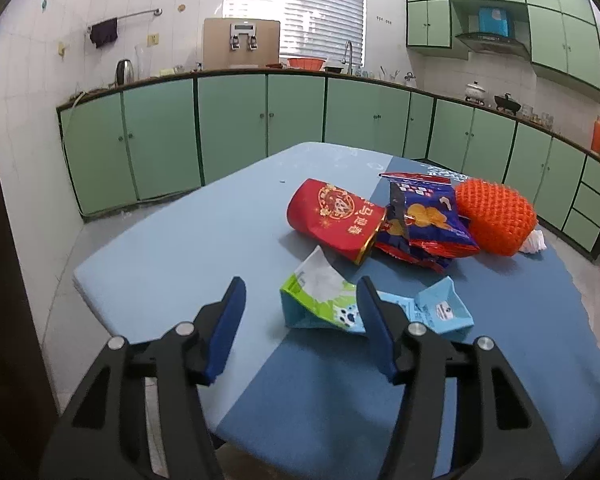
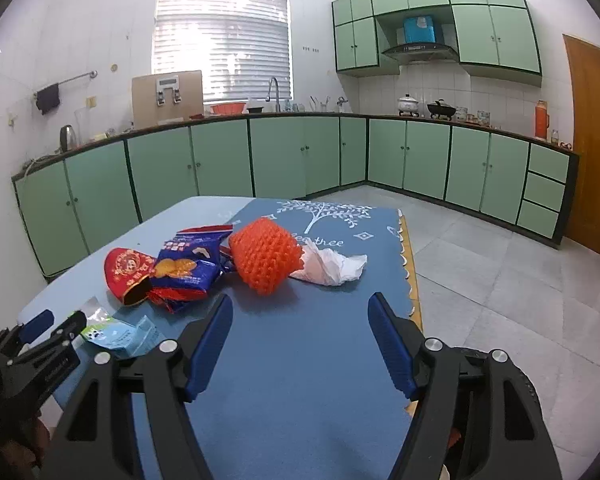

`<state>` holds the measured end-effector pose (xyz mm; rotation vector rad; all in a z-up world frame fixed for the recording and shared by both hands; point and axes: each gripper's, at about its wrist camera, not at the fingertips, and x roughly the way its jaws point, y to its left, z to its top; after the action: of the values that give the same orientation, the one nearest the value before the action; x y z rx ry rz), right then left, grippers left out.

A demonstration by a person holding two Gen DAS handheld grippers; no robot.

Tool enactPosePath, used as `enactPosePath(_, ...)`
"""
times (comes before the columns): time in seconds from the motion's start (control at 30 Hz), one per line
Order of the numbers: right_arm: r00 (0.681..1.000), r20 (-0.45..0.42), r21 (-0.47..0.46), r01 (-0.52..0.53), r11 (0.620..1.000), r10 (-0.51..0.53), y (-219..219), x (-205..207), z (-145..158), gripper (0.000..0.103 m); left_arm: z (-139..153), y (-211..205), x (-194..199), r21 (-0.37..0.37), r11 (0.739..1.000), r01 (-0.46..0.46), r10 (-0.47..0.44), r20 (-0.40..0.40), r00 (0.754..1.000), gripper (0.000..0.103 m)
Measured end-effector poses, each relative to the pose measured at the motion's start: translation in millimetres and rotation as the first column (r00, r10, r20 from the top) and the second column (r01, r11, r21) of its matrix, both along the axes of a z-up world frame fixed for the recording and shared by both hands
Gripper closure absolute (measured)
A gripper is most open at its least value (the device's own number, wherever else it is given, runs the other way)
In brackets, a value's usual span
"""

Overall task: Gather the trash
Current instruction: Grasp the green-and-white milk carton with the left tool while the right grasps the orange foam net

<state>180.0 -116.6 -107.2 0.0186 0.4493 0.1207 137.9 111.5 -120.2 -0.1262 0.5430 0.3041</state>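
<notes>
Trash lies on a blue table: a flattened blue-green milk carton, a red pouch, a blue snack bag, an orange foam net and a crumpled white tissue. My left gripper is open just before the carton, whose near end sits at the fingertips with the pads clear of it. My right gripper is open over the dark blue mat, nothing between its fingers. Ahead of it lie the net and tissue. The left gripper shows at the right wrist view's left edge beside the carton.
Green base cabinets run along the far walls under a counter with a kettle and sink tap. Grey tiled floor lies right of the table, past the mat's scalloped edge. A wooden door stands at far right.
</notes>
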Motion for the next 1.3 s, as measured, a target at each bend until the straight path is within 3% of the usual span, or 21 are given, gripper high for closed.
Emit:
enactPosePath(0.13,1.0,-0.005,-0.012,0.002,1.0,-0.002,3,1,-4,0.034,-10,7,10,-0.063,0.998,0.026,-0.027,-0.022,0.999,0.063)
enactPosePath(0.2,1.0,-0.007,-0.014,0.003,1.0,-0.004,3,2,-6,0.034,-14,7,11,-0.089,0.995,0.037,-0.039,-0.019,0.999,0.077)
enactPosePath(0.3,1.0,-0.01,-0.02,0.007,1.0,-0.007,1,2,-8,0.034,-14,4,14,-0.111,0.992,0.061,-0.061,0.004,0.998,0.084)
enactPosePath(0.5,1.0,-0.013,-0.018,0.014,1.0,-0.014,-5,2,-11,0.034,-2,0,28,-0.071,0.993,0.098,-0.094,0.054,0.994,0.086)
enactPosePath(0.73,1.0,-0.008,-0.008,0.014,1.0,-0.014,-10,3,-9,0.034,12,-9,22,-0.085,0.987,0.134,-0.126,0.094,0.988,0.089)
enactPosePath(0.97,1.0,0.01,-0.007,0.0,1.0,0.0,-7,12,2,0.034,-10,-19,36,-0.12,0.976,0.182,-0.182,0.009,0.983,0.088)
enactPosePath(1.1,1.0,0.008,-0.008,-0.005,1.0,0.005,-6,13,1,0.034,-21,-23,41,-0.136,0.973,0.186,-0.19,-0.02,0.982,0.071)
enactPosePath(1.17,1.0,0.006,-0.01,-0.01,1.0,0.01,-5,15,1,0.034,-25,-23,41,-0.144,0.972,0.187,-0.192,-0.023,0.981,0.068)
enactPosePath(1.3,1.0,0.011,-0.011,-0.021,1.0,0.021,-3,22,3,0.035,-30,-27,45,-0.171,0.966,0.195,-0.2,-0.017,0.98,0.071)
